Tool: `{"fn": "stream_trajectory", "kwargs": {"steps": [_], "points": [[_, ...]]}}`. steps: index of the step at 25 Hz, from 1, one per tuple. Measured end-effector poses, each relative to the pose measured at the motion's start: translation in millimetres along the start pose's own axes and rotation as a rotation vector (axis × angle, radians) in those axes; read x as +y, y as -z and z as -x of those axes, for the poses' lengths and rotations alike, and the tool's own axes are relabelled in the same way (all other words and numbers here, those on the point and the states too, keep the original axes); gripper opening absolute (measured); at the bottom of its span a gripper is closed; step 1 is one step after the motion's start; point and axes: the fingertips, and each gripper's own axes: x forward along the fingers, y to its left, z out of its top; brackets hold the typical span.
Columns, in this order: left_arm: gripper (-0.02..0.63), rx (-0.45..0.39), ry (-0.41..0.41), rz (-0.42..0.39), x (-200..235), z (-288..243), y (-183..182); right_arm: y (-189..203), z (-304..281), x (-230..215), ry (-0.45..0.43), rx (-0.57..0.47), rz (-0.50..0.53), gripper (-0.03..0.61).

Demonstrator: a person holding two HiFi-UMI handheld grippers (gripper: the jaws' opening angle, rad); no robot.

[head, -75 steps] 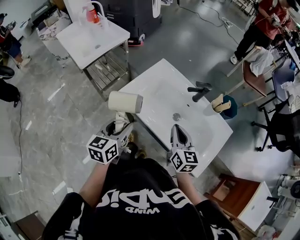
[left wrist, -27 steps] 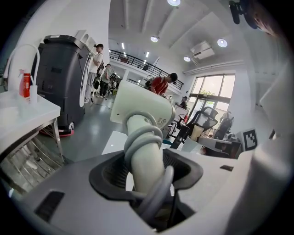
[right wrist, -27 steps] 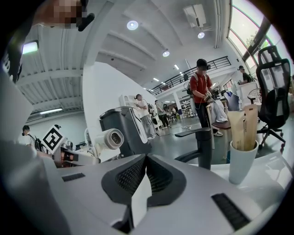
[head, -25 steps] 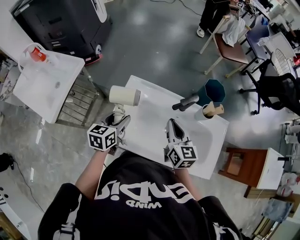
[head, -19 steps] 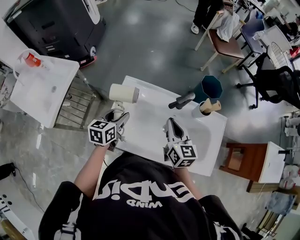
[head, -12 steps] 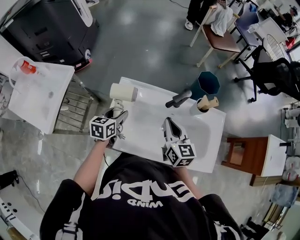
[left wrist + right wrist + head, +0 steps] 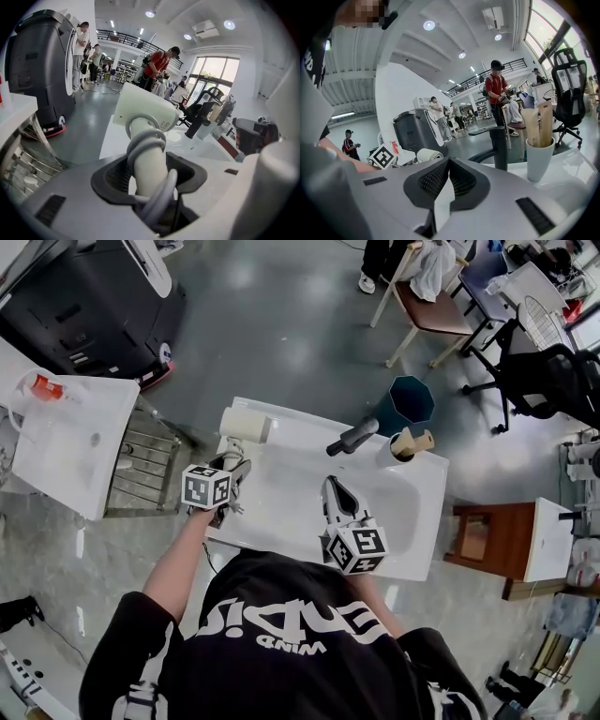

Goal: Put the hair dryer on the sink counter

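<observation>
The cream hair dryer (image 7: 246,424) hangs above the left end of the white sink counter (image 7: 281,432). My left gripper (image 7: 230,468) is shut on its handle. In the left gripper view the handle (image 7: 147,157), with its grey cord (image 7: 145,140) coiled round it, stands between the pads and the barrel (image 7: 145,108) points right. My right gripper (image 7: 330,486) hovers over the basin, shut and empty; its jaw tips (image 7: 446,161) meet.
A black faucet (image 7: 352,437) and a cup of sticks (image 7: 410,443) stand at the counter's back. Beyond it is a teal bin (image 7: 410,399) on the floor. A second white sink stand (image 7: 66,442) is at the left, a wooden stool (image 7: 478,535) at the right.
The left gripper has carried the hair dryer from beside the counter's left edge to above its left end. The right gripper stays shut over the basin. The head view has swung round.
</observation>
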Motion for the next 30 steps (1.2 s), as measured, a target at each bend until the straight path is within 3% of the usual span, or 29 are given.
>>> {"fn": "stream_trajectory", "kwargs": {"steps": [15, 30], "points": [[0.227, 0.102, -0.032, -0.006, 23.3, -22.0, 10.7, 7.2, -8.9, -2.4, 0.011, 0.029, -0.009, 0.023], [0.232, 0.141, -0.051, -0.027, 29.7, -31.1, 12.3, 11.9, -9.3, -6.8, 0.021, 0.04, -0.014, 0.023]]}}
